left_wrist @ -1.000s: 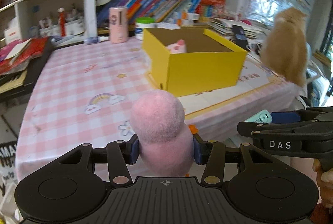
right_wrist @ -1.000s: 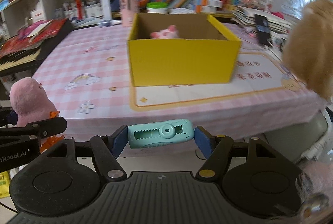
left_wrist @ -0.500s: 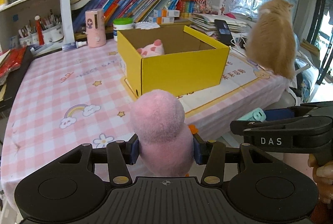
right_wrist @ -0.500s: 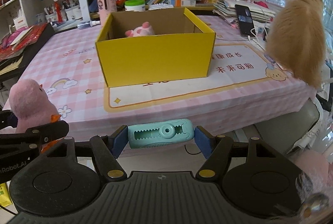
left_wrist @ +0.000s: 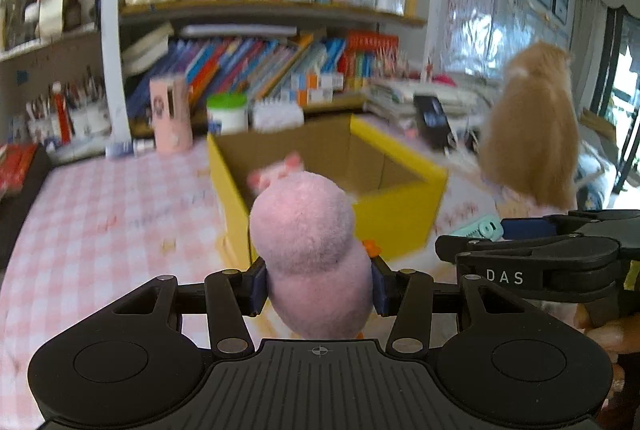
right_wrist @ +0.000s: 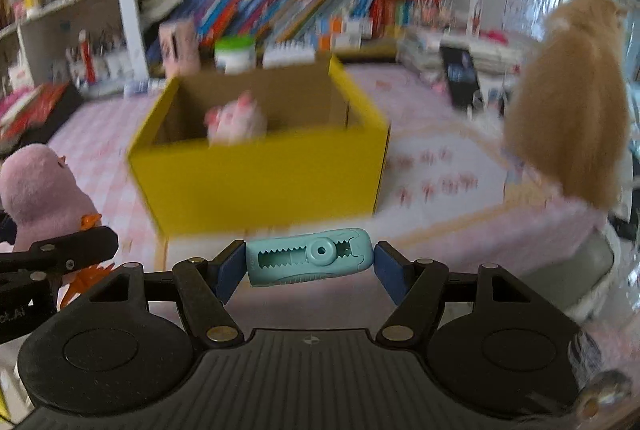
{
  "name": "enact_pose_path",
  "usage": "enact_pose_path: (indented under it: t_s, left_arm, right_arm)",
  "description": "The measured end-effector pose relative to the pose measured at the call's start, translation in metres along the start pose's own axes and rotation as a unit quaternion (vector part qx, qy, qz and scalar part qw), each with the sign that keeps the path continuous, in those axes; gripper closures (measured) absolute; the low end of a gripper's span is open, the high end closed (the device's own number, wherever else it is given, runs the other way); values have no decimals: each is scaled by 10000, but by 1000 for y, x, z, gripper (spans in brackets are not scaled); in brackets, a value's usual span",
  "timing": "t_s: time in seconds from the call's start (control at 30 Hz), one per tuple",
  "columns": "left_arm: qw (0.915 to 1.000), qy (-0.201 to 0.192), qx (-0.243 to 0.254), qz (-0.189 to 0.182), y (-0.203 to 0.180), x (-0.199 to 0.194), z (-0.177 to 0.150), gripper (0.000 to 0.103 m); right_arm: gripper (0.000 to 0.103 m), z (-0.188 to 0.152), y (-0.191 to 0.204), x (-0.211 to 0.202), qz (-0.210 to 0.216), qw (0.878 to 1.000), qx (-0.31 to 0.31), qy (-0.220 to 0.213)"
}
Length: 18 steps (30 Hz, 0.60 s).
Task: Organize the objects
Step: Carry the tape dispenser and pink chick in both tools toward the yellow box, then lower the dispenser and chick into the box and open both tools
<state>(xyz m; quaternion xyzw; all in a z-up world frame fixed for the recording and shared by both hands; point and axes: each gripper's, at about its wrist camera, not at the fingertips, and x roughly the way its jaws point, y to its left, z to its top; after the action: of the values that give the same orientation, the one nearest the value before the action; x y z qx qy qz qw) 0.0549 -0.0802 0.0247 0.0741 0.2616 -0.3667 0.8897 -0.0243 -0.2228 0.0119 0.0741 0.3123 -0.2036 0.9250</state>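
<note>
Here, in the left wrist view, the left gripper (left_wrist: 319, 284) clamped a pink plush (left_wrist: 312, 250) before the yellow box (left_wrist: 394, 222) on the counter (left_wrist: 100, 214). In the right wrist view, the right gripper (right_wrist: 308, 264) pinched a teal clip (right_wrist: 310, 262) endwise near the counter's front edge; a pig toy (right_wrist: 236, 122) sat in the box.

Fuzzy pink plush toy (left_wrist: 308, 254), matt yellow cardboard box (right_wrist: 260, 182)
</note>
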Motion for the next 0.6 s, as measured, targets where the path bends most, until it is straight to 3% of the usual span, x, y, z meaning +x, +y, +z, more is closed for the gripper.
enact_pose_path:
  t_s: [0.3, 0.6]
  left_arm:
    - [9983, -85, -3, 573, -12, 66, 52, 56]
    - [9912, 453, -58, 1239, -20, 132, 63, 55]
  right_arm:
    - [36, 68, -32, 41, 260, 9965, -381, -700]
    - [36, 104, -49, 95, 864, 9900, -951, -584]
